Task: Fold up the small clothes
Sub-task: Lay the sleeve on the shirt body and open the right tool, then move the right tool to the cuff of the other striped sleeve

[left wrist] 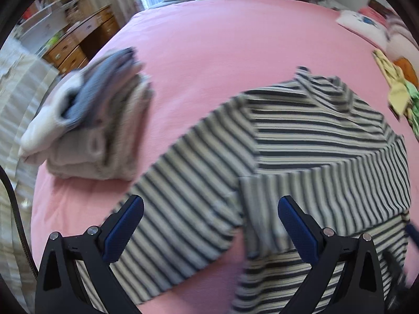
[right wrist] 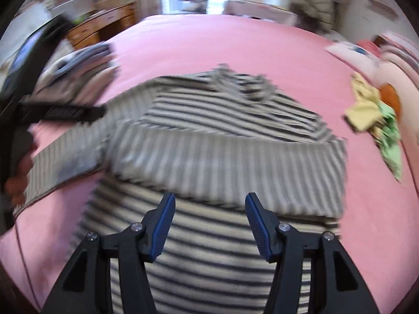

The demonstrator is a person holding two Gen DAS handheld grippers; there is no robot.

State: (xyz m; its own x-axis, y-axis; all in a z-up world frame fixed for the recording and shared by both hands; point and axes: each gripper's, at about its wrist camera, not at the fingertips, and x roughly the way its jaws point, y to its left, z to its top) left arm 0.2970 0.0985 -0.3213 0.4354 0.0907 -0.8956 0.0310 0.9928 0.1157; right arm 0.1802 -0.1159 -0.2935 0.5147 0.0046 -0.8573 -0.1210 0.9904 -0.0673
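Striped shirt (right wrist: 222, 162) lies mid-frame on the pink bed (right wrist: 235, 47), one sleeve folded across. Both claws, left (left wrist: 210, 225) and right (right wrist: 210, 222), gape empty. That loose sleeve could slip undone if snagged.

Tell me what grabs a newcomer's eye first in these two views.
The striped shirt dominates, spread on the pink bedsheet with one sleeve folded across its body. Beside it, towards the bed's left edge, sits a pile of folded clothes. Both the left gripper and right gripper hover open above the shirt.
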